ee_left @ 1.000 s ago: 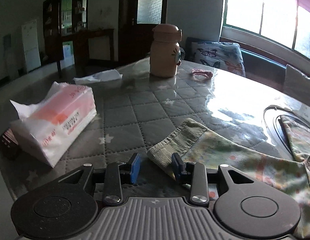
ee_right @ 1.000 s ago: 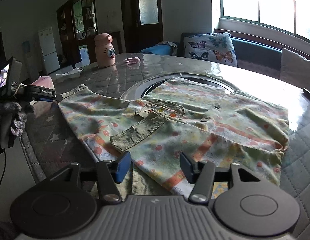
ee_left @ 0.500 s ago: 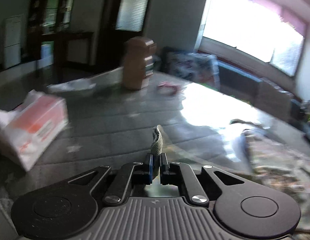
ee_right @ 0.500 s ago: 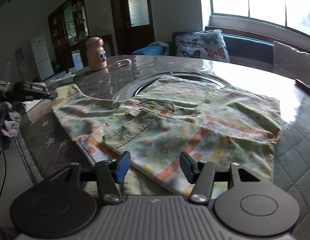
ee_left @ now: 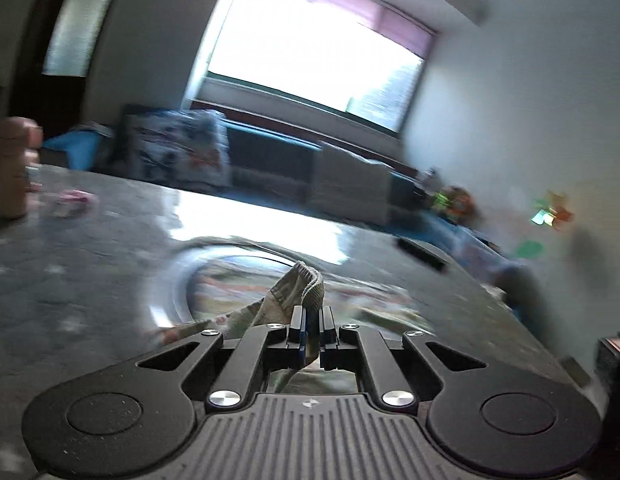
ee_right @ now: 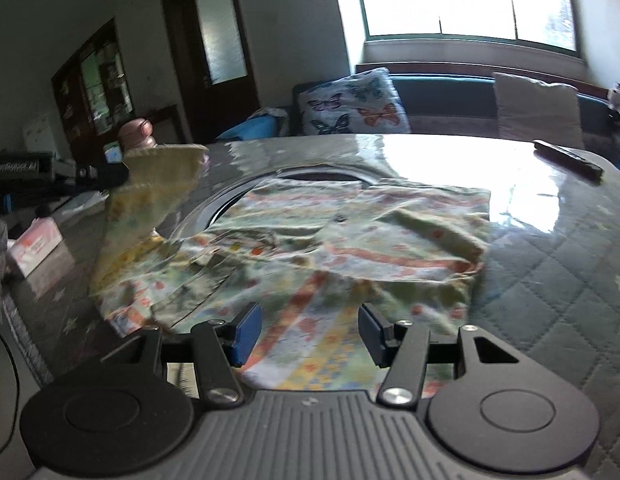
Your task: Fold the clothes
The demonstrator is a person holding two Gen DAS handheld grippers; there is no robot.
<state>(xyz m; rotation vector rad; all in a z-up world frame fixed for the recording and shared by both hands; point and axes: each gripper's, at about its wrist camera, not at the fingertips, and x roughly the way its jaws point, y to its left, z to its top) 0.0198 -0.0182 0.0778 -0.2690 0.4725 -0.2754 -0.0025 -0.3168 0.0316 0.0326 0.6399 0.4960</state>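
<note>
A light green shirt with orange and yellow prints (ee_right: pixel 329 240) lies spread on the quilted table, partly over a round inset. My left gripper (ee_left: pixel 311 332) is shut on the ribbed cuff (ee_left: pixel 306 284) of its sleeve. From the right wrist view, the left gripper (ee_right: pixel 106 174) is at the far left, holding that sleeve (ee_right: pixel 158 184) up off the table. My right gripper (ee_right: pixel 308 334) hovers open over the shirt's near hem; the cloth lies below its blue pads (ee_right: pixel 246 334), which do not press on it. The left wrist view is motion-blurred.
A pink bottle (ee_right: pixel 136 134) and a tissue pack (ee_right: pixel 34 248) stand at the table's left. A dark flat bar (ee_right: pixel 569 158) lies at the far right edge. A pink hair tie (ee_left: pixel 74 198) lies near the bottle. Behind the table is a sofa with a butterfly cushion (ee_right: pixel 349 104).
My left gripper shut on the sleeve cuff, lifted it and swung to the right toward the shirt's body. My right gripper shifted a little over the hem and stayed open.
</note>
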